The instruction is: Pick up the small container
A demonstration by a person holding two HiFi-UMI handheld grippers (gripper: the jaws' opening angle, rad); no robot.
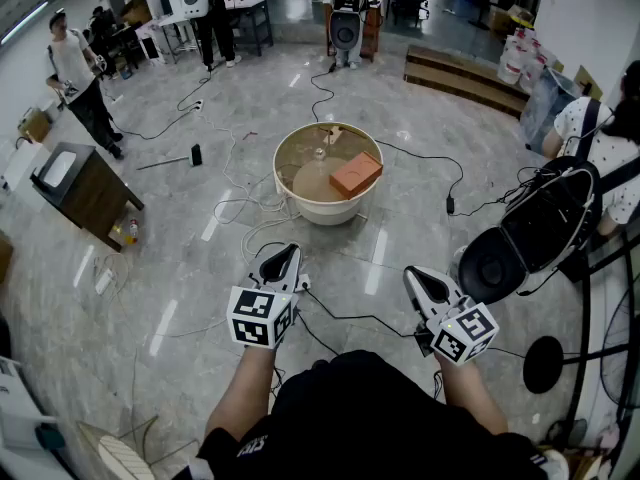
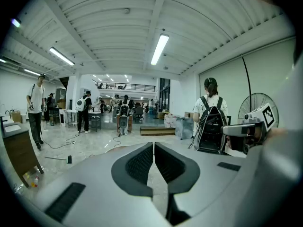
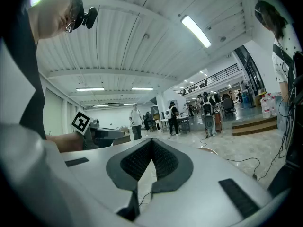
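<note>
A round white tub (image 1: pixel 326 208) with a brown top stands on the floor ahead of me. An orange box (image 1: pixel 356 174) lies on it, with a small clear container (image 1: pixel 320 154) beside it and a tan object (image 1: pixel 331 133) at the far rim. My left gripper (image 1: pixel 290 250) and right gripper (image 1: pixel 411 272) hover side by side well short of the tub, both pointing toward it. The left gripper (image 2: pixel 154 144) is shut with nothing between its pads. So is the right gripper (image 3: pixel 152 141). The tub top barely shows in either gripper view.
Cables (image 1: pixel 245 203) trail over the grey floor around the tub. A wooden cabinet (image 1: pixel 88 192) stands at the left, a black stroller-like seat (image 1: pixel 530 238) and a fan (image 1: pixel 548 364) at the right. People stand at the back, near wooden steps (image 1: pixel 465 76).
</note>
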